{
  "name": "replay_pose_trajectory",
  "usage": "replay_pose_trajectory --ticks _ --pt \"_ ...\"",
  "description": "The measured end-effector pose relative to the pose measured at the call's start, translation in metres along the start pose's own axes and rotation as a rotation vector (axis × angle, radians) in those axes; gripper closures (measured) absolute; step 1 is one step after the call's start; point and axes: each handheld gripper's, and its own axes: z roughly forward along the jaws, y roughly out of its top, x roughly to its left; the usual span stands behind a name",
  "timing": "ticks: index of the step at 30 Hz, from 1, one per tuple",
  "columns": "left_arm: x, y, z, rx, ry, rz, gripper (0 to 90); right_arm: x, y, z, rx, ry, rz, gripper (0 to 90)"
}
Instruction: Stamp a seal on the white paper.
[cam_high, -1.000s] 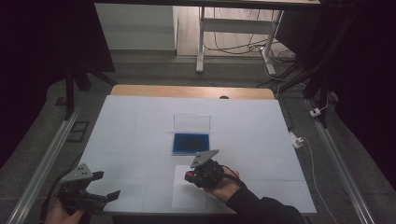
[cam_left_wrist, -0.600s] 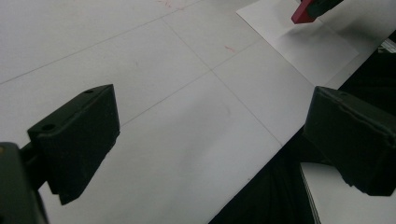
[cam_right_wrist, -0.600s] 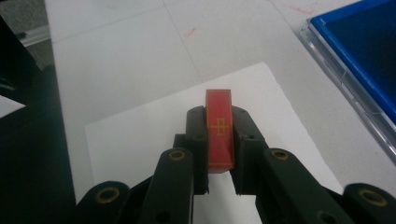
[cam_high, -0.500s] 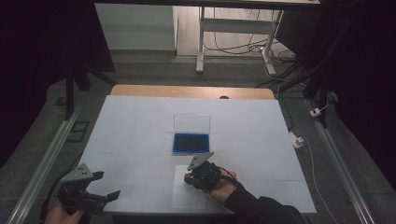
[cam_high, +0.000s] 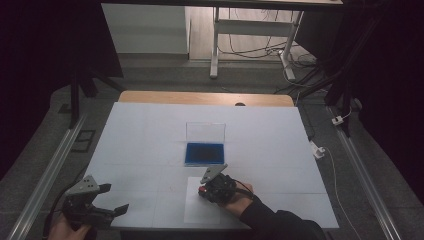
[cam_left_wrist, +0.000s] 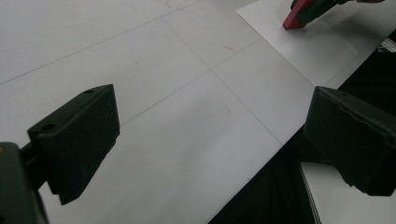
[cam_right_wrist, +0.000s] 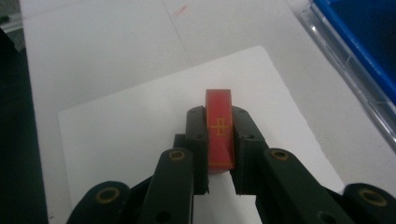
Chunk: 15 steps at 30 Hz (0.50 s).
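A red stamp-like block (cam_right_wrist: 219, 130) with a yellow cross mark is pinched upright between the jaws of my right gripper (cam_right_wrist: 218, 116), which is shut on it. In the high view that right gripper (cam_high: 204, 190) holds the red block (cam_high: 201, 190) low over the upper part of a white paper sheet (cam_high: 200, 212). The left gripper view catches the block (cam_left_wrist: 299, 16) far off, its tip at the sheet (cam_left_wrist: 317, 46). My left gripper (cam_high: 116, 197) hovers at the table's front left corner, open with nothing between its jaws (cam_left_wrist: 210, 121).
A blue tray (cam_high: 204, 153) with an upright clear lid (cam_high: 205, 131) stands just beyond the sheet, and its corner (cam_right_wrist: 359, 42) is close on the right gripper's right. The white table cover (cam_high: 150, 130) ends near the left gripper. Metal rails run along both sides.
The right gripper with the red block has crept slightly toward the near edge and lower over the sheet. The left gripper has stayed put.
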Motion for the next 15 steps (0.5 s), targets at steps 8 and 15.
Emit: replay_pose_trajectory --ticks 8,15 --pt "-0.0003 0.0000 0.0002 0.002 0.002 0.002 3.9 0.0015 0.0001 0.0008 0.006 -0.011 -0.020 79.9" --pt "-0.0003 0.0002 0.0004 0.004 0.003 0.002 3.9 0.0020 -0.0004 0.0013 0.004 -0.013 -0.012 80.2"
